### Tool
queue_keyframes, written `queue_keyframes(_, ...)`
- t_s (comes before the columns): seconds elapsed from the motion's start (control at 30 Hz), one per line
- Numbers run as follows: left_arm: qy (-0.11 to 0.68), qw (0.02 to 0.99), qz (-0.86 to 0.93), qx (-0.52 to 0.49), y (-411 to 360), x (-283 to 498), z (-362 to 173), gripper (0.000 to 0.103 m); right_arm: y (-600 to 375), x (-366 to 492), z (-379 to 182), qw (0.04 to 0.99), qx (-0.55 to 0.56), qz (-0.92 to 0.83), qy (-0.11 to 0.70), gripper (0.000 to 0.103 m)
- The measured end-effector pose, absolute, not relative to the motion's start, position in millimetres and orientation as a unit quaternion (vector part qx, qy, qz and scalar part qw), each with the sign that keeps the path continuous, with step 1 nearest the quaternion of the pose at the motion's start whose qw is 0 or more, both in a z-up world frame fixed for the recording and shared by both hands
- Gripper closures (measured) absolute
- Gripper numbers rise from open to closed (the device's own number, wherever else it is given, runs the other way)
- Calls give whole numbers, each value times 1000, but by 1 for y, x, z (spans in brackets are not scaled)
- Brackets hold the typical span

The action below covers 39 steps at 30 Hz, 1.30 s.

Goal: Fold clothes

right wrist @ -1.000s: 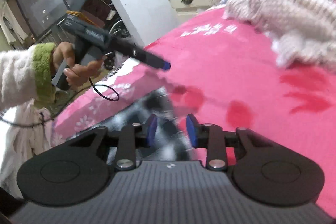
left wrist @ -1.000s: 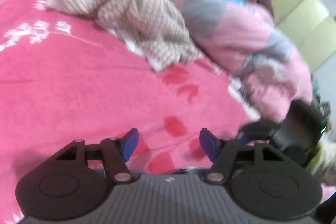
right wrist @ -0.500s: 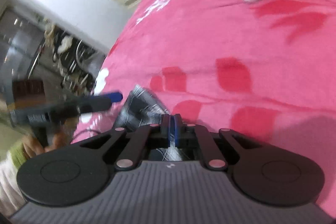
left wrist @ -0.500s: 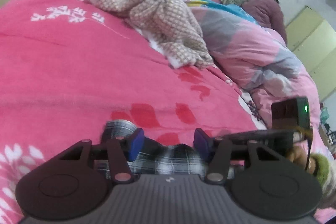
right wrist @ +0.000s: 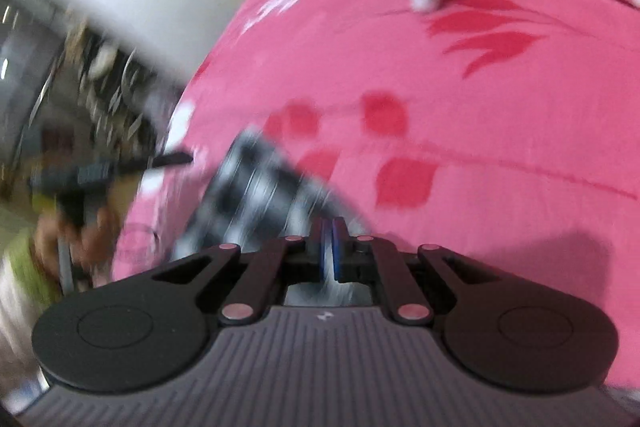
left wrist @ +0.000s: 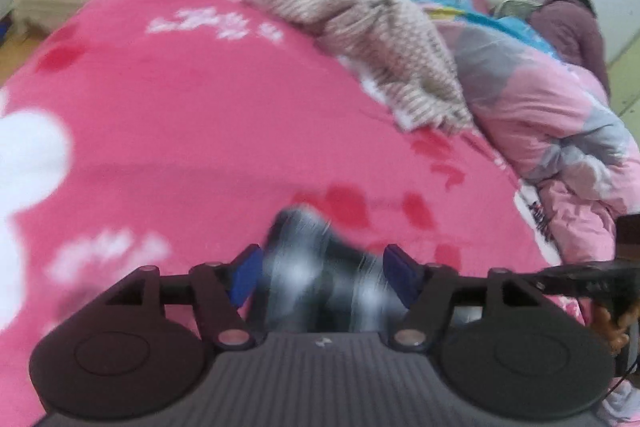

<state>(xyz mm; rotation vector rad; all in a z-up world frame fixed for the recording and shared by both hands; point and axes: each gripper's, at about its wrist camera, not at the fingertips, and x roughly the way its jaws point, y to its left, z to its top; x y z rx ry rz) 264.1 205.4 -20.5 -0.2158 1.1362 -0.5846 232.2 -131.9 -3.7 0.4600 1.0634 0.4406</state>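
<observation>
Now right gripper (right wrist: 329,247) clamps plaid garment (right wrist: 256,187); left gripper (left wrist: 322,277) spread.

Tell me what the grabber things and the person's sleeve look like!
Each gripper, left gripper and right gripper, is black with two round discs, silver rivets, a ribbed grey body with a small white mark, and blue pads on the fingertips. In the right wrist view, the person's sleeve looks fluffy white with a green cuff, though it is blurred.
</observation>
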Motion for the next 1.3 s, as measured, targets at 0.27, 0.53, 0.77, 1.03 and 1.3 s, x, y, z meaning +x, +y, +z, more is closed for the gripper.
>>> queue_keyframes(0.27,559,778,-248,-143,248,241,-17,32,-160,192,-48,779,199,182,567,103)
queue_keyframes(0.53,570,759,-262,-170,272,223,-34,29,-208,181,-17,814,231,87,526,97)
queue_keyframes(0.77,579,735,-294,-195,273,226,-49,27,-109,161,-14,791,153,232,546,97)
queue_keyframes(1.03,577,735,-312,-169,263,227,-53,27,-78,159,-17,785,113,246,558,96)
queue_keyframes(1.3,540,773,-308,-129,236,229,-55,64,-70,149,-35,790,63,220,569,96)
